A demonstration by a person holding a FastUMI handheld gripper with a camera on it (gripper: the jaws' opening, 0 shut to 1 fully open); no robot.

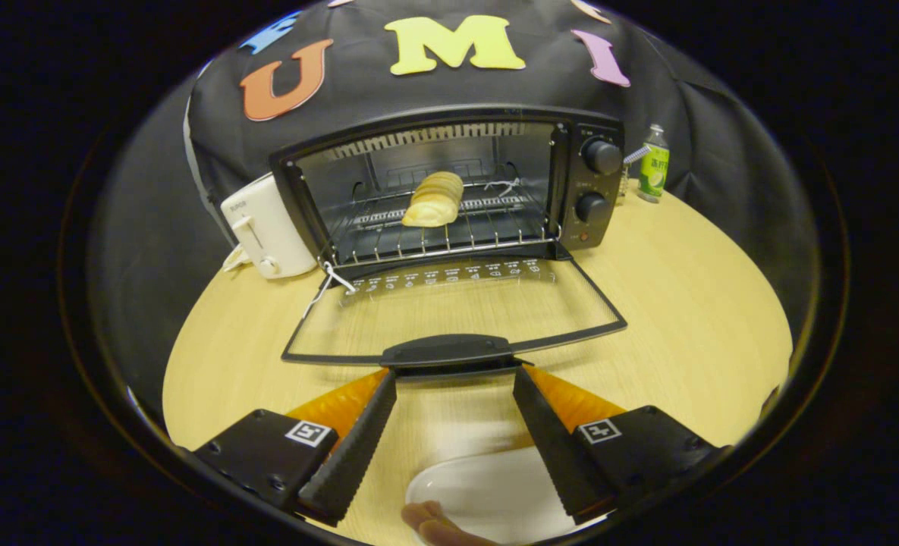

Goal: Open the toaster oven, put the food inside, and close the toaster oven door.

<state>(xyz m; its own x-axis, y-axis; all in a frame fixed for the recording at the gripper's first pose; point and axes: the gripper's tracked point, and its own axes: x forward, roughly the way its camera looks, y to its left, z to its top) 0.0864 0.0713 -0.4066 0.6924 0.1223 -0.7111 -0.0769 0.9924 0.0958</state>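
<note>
A round, light wooden worktop (684, 303) carries everything in sight. At its far side stands the black toaster oven (449, 182), its cavity exposed and two knobs (601, 156) stacked on its right-hand panel. The glass door (457, 315) is swung fully down and lies flat toward the camera, with its dark handle (449, 351) at the near edge. Just left of the oven, touching or nearly touching its side, sits a white pop-up toaster (263, 226). The hand-held gripper (455, 379) is spread wide and grips nothing; its two fingertips (385, 383) reach up to either end of the door handle, and whether they touch it cannot be told. Between the fingers, nearer than the handle, a white oblong plate (495, 497) rests on the worktop, and fingers of a person's hand (438, 527) show at its near edge. The food, a pale ridged pastry (434, 199), lies on the wire rack (434, 235) inside the oven, roughly at its middle. A small green-labelled bottle (653, 163) stands upright to the right of the oven, just beyond its knob panel.
</note>
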